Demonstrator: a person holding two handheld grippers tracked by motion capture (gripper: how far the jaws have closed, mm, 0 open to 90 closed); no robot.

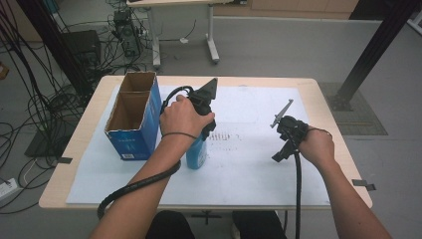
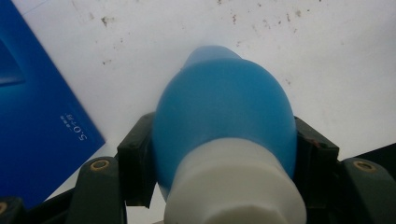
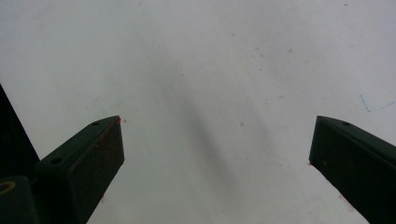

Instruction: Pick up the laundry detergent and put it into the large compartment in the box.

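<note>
A blue bottle (image 1: pixel 196 154) with a white cap stands upright on the white sheet, just right of the blue box. My left gripper (image 1: pixel 202 135) comes down on it from above and is shut on it. In the left gripper view the black jaws press both sides of the blue bottle (image 2: pixel 224 107) just below its white cap (image 2: pixel 236 186), and my left gripper (image 2: pixel 224 154) looks down along it at the sheet. My right gripper (image 1: pixel 279 153) hovers over the right part of the sheet. In its own view my right gripper (image 3: pixel 217 140) stands open with nothing between the jaws.
An open-topped blue cardboard box (image 1: pixel 133 119) with two compartments stands at the table's left; its blue side (image 2: pixel 32 126) is close beside the bottle. A white sheet (image 1: pixel 249 164) covers most of the wooden table (image 1: pixel 328 114). Cables trail toward the near edge.
</note>
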